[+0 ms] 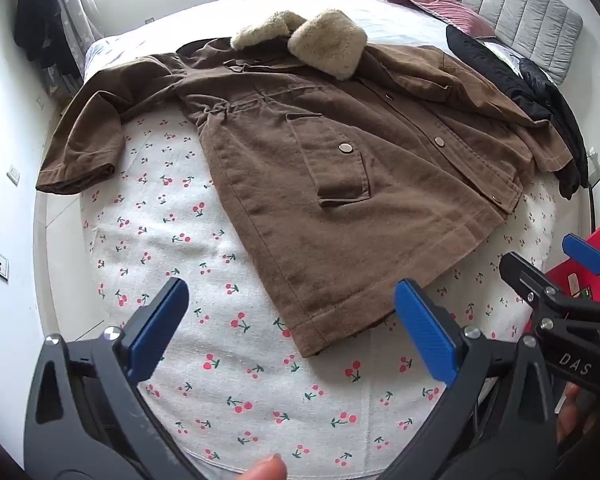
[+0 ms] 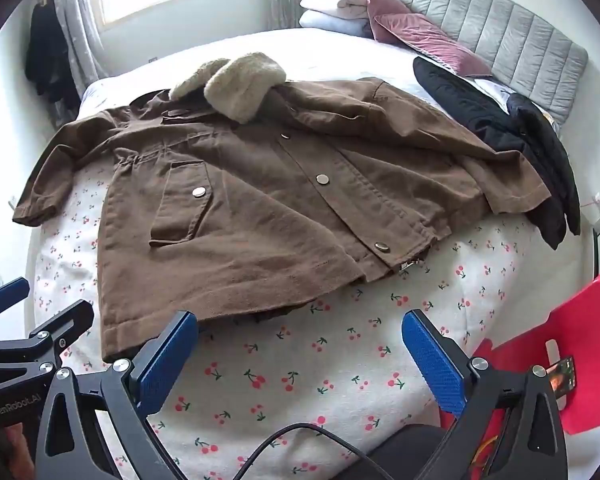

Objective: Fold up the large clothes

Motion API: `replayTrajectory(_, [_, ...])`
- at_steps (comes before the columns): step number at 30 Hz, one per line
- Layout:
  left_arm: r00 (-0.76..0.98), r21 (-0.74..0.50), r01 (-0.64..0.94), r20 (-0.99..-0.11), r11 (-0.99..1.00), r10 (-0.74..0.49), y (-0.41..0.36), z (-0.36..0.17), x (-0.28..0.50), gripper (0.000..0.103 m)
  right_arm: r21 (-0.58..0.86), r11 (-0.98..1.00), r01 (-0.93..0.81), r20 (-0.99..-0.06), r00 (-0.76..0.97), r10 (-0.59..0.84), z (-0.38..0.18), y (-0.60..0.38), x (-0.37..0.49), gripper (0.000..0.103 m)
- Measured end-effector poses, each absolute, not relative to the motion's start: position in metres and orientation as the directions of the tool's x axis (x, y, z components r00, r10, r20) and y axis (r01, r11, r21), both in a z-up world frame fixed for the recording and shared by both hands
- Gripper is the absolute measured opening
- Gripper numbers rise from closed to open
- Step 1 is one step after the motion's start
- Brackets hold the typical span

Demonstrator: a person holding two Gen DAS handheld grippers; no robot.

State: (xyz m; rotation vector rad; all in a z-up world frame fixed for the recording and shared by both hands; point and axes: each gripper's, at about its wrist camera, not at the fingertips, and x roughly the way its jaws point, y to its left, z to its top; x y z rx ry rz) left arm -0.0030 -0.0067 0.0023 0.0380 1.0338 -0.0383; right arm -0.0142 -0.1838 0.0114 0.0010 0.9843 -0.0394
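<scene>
A brown coat (image 1: 320,152) with a beige fur collar (image 1: 324,46) lies spread flat, front up, on a cherry-print blanket (image 1: 204,248) over the bed. Its left sleeve (image 1: 84,144) reaches toward the bed's left edge. The coat also shows in the right wrist view (image 2: 260,208), with its collar (image 2: 236,82) at the far side. My left gripper (image 1: 292,316) is open and empty, hovering over the coat's near hem. My right gripper (image 2: 300,356) is open and empty, just short of the hem over the blanket (image 2: 300,380). It also shows at the right of the left wrist view (image 1: 548,272).
A black jacket (image 2: 512,132) lies on the bed to the coat's right, partly under its right sleeve. Pink pillows (image 2: 416,32) and folded white bedding (image 2: 332,12) sit by the grey headboard (image 2: 512,36). A red chair (image 2: 572,356) stands at the near right. Dark clothes (image 2: 44,48) hang by the window.
</scene>
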Motion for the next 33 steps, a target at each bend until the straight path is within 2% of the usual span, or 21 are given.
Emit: replayTrajectory(33, [0.516, 0.001, 0.06, -0.856, 0.998, -0.031, -0.0038, -0.0005, -0.0038, 0.103, -0.008, 0.999, 0.036, -0.842, 0.539, -0.027, 0.0057, -0.1813, -0.0134, 0.103])
